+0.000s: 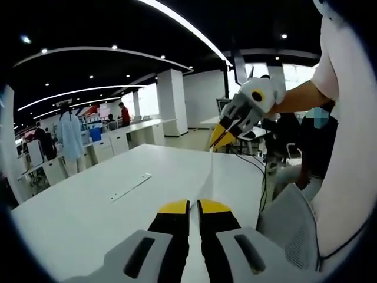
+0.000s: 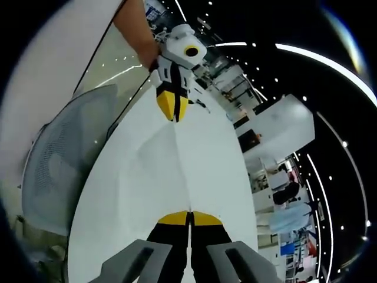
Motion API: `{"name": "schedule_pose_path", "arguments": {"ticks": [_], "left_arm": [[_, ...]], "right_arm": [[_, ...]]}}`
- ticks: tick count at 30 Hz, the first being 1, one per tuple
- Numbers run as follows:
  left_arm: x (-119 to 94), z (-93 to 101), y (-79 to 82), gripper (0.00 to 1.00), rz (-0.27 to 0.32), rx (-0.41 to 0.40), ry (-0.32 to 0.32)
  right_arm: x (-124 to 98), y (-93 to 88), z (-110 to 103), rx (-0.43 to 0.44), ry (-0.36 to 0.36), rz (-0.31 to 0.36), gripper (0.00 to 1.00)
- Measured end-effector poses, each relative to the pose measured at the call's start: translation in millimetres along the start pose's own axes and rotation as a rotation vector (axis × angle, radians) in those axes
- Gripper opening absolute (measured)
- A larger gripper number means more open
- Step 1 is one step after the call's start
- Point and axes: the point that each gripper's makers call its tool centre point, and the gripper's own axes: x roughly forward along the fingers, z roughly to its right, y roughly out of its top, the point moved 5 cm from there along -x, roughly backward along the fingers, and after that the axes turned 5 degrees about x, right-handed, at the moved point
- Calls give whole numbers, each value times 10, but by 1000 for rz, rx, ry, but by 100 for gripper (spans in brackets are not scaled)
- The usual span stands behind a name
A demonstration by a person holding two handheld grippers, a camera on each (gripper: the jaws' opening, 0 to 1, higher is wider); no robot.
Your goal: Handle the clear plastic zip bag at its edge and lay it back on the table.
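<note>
Between both grippers, zip bag point(image 1: 207, 174) stretched edge-on

1. Open-plan office or lab floor, large and brightly lit.
2. Dark ceiling with long curved light strips point(image 1: 177, 20) and recessed spotlights.
3. Long white table point(image 1: 106, 194) in the foreground; further white desk rows point(image 1: 126, 132) behind.
4. Square white pillars point(image 1: 172, 100); grey mesh office chair point(image 2: 59, 159) alongside.
5. Several people point(image 1: 70, 138) standing at the desks, one in a white coat.
</note>
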Motion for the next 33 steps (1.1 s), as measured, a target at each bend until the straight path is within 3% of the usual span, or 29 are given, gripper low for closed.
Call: {"name": "schedule_pose_path", "arguments": {"ticks": [16,33], "left_arm": [[9,68,48,0,6,22,-42],[-12,73,159,0,-4,13,-55]], "right_arm": [[18,-75,17,13,0,-14,0],[88,-115,4,90,24,-16,0]]}}
